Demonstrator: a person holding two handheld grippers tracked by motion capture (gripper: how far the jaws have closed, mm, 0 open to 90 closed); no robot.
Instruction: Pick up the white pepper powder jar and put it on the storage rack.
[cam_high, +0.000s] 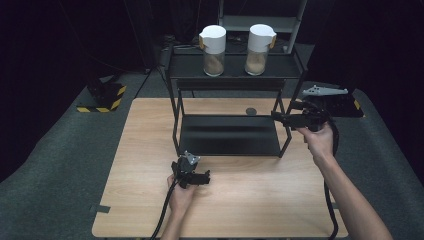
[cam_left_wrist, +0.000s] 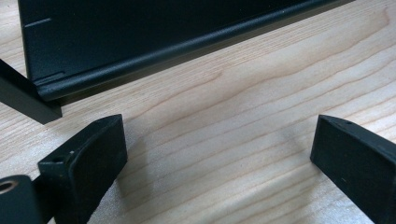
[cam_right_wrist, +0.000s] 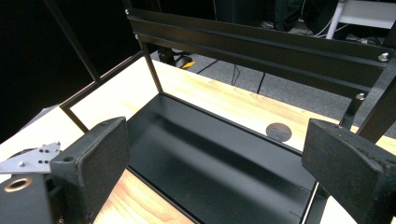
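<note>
A black two-shelf metal rack stands at the back middle of the wooden table. Two clear jars with white lids, left and right, stand on its top shelf, each part-filled with tan powder. My left gripper hovers low in front of the rack's lower shelf; in the left gripper view it is open over bare wood. My right gripper is at the rack's right end, open and facing across the bare lower shelf.
A small dark disc lies on the table behind the lower shelf. On the floor, a black-and-yellow striped block sits at the left and a dark box at the right. A white frame stands behind the rack.
</note>
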